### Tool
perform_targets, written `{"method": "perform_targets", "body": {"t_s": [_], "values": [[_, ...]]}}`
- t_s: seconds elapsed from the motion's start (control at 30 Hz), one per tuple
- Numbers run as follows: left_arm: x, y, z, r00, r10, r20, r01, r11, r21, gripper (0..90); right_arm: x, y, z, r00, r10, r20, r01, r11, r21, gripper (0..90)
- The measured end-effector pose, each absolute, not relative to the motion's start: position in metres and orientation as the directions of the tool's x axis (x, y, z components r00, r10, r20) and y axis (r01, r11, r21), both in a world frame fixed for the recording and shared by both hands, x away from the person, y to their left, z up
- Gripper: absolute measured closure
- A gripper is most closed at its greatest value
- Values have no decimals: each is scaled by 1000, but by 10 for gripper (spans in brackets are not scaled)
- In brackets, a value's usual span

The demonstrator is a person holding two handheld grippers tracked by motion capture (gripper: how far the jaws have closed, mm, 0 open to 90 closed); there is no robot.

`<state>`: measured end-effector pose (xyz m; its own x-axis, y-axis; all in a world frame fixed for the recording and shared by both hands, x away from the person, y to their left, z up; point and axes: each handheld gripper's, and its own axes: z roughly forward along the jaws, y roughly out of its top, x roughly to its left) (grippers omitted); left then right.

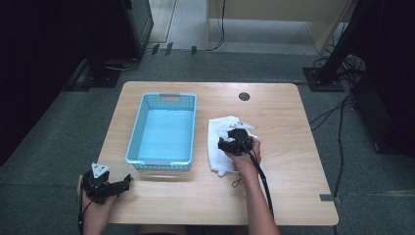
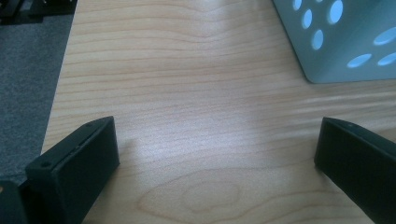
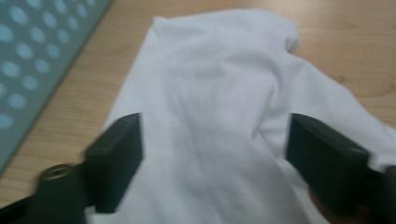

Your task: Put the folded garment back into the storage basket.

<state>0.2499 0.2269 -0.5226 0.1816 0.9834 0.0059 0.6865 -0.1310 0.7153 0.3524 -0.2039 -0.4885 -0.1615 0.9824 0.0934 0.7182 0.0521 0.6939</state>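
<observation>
Hovering over a white cloth with spread jaws, beside a blue basket.

At the table's (image 1: 205, 196) near-left corner the left gripper (image 1: 128, 181) rested released, jaws wide over bare wood, the blue basket (image 1: 164, 128) just ahead and to its right. Right of the basket, the right gripper (image 1: 221, 144) sat over the crumpled white cloth (image 1: 218, 132), jaws parted and not pinching it; the cloth (image 3: 210, 93) lay spread between and ahead of its jaws, the basket wall (image 3: 37, 51) off to its left.
</observation>
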Motion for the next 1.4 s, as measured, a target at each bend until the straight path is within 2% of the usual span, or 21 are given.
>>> {"method": "perform_targets", "body": {"t_s": [0.03,0.07,0.1,0.13,0.37,0.47,0.6,0.7,0.77,0.93,1.0,1.13,1.4], "values": [[250,227,-523,182,983,6,686,-131,715,0,352,-204,-488,-162,982,93,718,52,694,154],[250,227,-523,182,983,6,687,-132,715,0,354,-201,-493,-149,988,48,734,78,675,61],[250,227,-523,182,983,7,687,-132,714,0,354,-201,-493,-149,988,48,734,78,675,61],[250,227,-523,182,983,6,687,-132,714,0,355,-200,-495,-129,991,36,741,72,668,11],[250,227,-523,182,983,6,687,-132,714,0,363,-202,-507,-57,998,30,768,24,640,0],[250,227,-523,182,983,7,687,-132,714,0,366,-202,-515,-47,999,27,783,20,622,0],[250,227,-523,182,983,7,687,-132,714,0,364,-199,-519,-64,997,33,759,27,650,0],[250,227,-523,182,983,7,687,-132,714,0,360,-198,-517,-90,995,37,744,42,666,111],[250,227,-523,182,983,6,687,-132,714,0,356,-195,-515,-118,992,38,726,60,685,260],[250,227,-523,182,983,6,687,-131,714,0,355,-197,-513,-117,991,72,708,32,705,637],[250,227,-523,182,983,6,687,-131,715,0,356,-200,-513,-120,988,98,710,17,704,717],[250,227,-523,181,984,5,687,-130,715,0,359,-205,-511,-104,984,143,725,-24,689,759],[250,227,-523,181,984,4,687,-129,715,0,358,-198,-498,-93,987,131,699,-29,714,761]]}}
